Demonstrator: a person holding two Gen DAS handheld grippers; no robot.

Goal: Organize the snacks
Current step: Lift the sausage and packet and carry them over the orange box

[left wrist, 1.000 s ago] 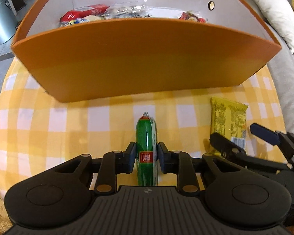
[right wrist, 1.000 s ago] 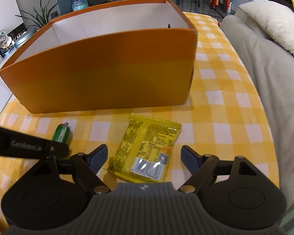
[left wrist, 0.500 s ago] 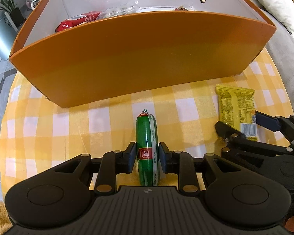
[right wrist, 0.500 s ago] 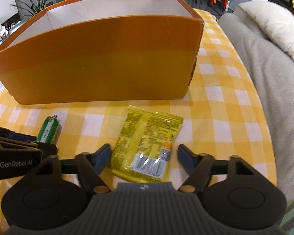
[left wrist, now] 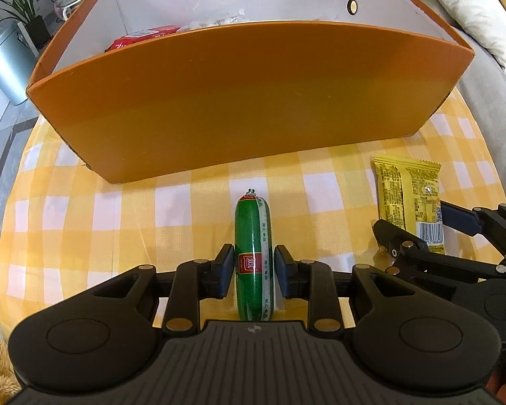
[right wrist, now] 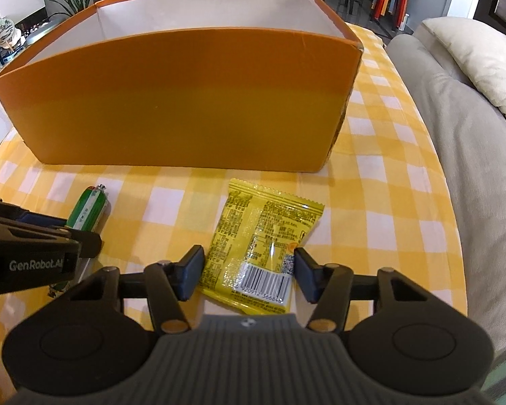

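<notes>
A green sausage stick [left wrist: 252, 236] lies on the yellow checked cloth, pointing at the orange box [left wrist: 239, 101]. My left gripper [left wrist: 252, 266] is shut on its near part. The sausage also shows in the right wrist view [right wrist: 87, 211]. A yellow snack packet [right wrist: 259, 246] lies flat before the box. My right gripper [right wrist: 248, 275] straddles its near end, the pads close to its edges but still open. The packet also shows in the left wrist view [left wrist: 410, 195]. The box [right wrist: 185, 101] holds a red packet [left wrist: 138, 37] and clear wrappers.
The table has a yellow and white checked cloth [right wrist: 388, 202]. A grey sofa with a cream cushion [right wrist: 472, 50] runs along the right edge. A metal bin [left wrist: 3, 60] and a plant stand off the table at the left.
The right gripper has narrowed around the yellow packet's near end. The left gripper has stayed shut on the sausage and shifted slightly, the box now looking a little nearer.
</notes>
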